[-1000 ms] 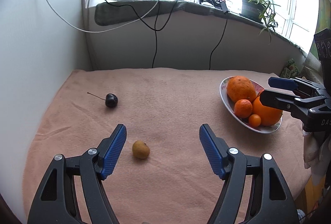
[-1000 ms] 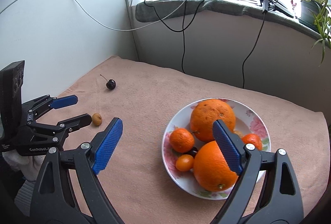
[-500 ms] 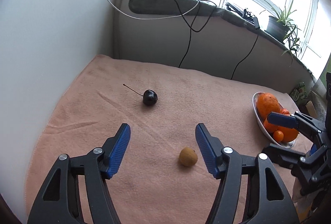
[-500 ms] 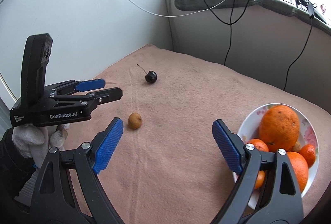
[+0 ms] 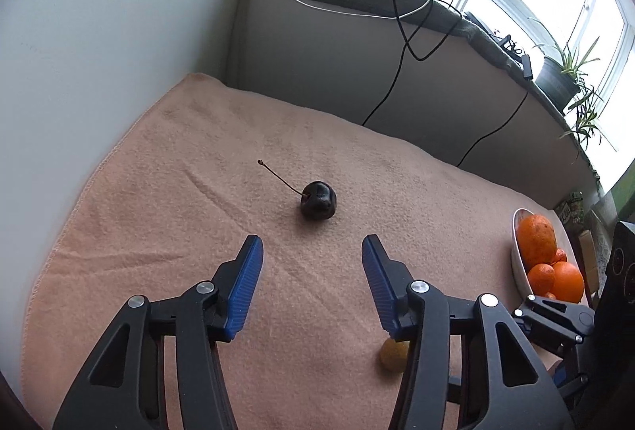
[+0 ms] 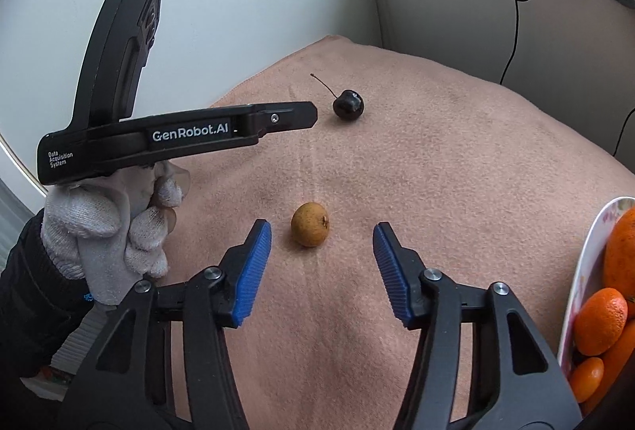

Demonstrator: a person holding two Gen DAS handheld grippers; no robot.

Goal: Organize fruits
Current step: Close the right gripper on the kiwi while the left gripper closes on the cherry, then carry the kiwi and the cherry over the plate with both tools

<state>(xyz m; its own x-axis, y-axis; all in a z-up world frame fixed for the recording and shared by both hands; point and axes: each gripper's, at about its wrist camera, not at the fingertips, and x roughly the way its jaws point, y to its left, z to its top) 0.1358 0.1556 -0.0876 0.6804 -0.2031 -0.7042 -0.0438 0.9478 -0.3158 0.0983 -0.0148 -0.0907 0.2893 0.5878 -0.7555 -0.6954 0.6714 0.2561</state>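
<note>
A dark cherry [image 5: 318, 200] with a long stem lies on the pink cloth [image 5: 166, 207], just beyond my left gripper [image 5: 311, 245]. That gripper's jaws are closing, with nothing between them. In the right wrist view the cherry [image 6: 348, 103] lies just past the left gripper's tip. A small round brown fruit [image 6: 310, 224] lies just ahead of my right gripper [image 6: 321, 231], a little left of its middle. The right jaws are closing too and do not touch the fruit. In the left wrist view the brown fruit [image 5: 393, 353] is half hidden behind the right finger.
A white flowered plate [image 6: 583, 271] with several oranges [image 6: 600, 315] sits at the cloth's right edge. A gloved hand [image 6: 107, 227] holds the left gripper. White walls close the left and back; black cables [image 5: 405, 45] hang from the window sill, which bears a potted plant [image 5: 559, 80].
Both grippers swung left and sank toward the cloth, and their jaws narrowed. The left one now faces the cherry; the right one left the plate and faces the brown fruit.
</note>
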